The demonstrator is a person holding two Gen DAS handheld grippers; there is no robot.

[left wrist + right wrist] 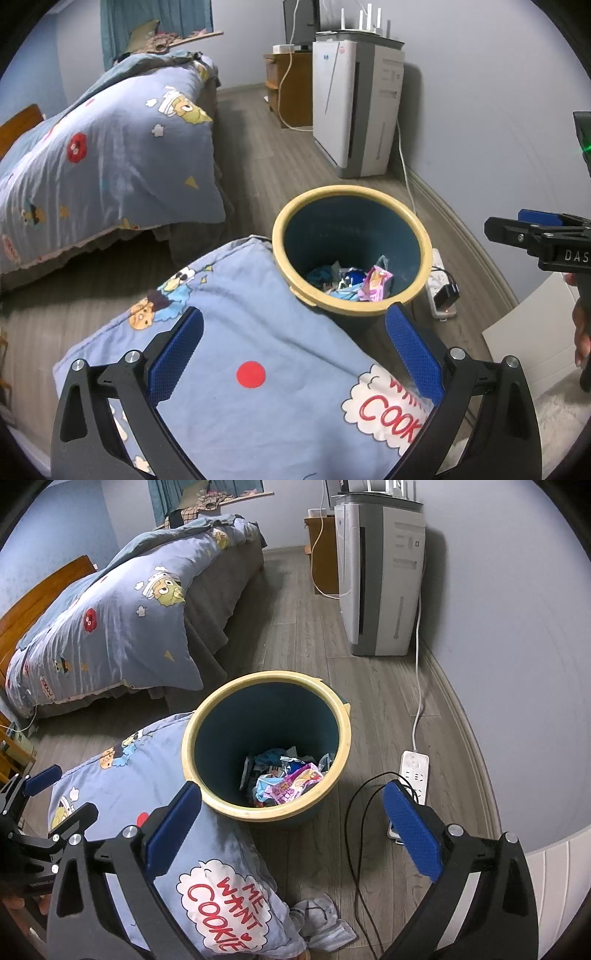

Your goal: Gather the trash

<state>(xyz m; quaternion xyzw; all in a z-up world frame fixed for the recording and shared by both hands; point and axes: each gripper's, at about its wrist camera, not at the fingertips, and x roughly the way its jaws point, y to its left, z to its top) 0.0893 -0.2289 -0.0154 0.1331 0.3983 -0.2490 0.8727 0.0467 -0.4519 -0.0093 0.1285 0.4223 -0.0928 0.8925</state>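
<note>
On the left wrist view: the bedroom floor, seen past two blue-padded fingers.
Left gripper [293, 339]: jaws spread wide with nothing between the pads, held above a cartoon-print pillow [236, 354].
Trash bin [352, 251]: dark blue with a yellow rim, standing upright on the wood floor and touching the far edge of the pillow.
Trash [351, 282]: crumpled wrappers, one pink, lying in the bottom of the bin.
Right gripper [543, 236]: seen side-on at the right edge; how its jaws stand cannot be told from this side.
Background: bed [107, 155] to the left, white air purifier [356, 107] against the wall.

Right wrist view: much the same floor from the other side.
Right gripper [291, 823]: jaws wide apart, empty, hovering over the near rim of the trash bin [266, 738].
Trash [284, 779]: wrappers piled inside the bin.
Grey crumpled cloth [321, 923]: on the floor just beside the pillow's [155, 775] near corner.
Power strip [415, 771]: on the floor right of the bin, black cable looping from it.
</note>
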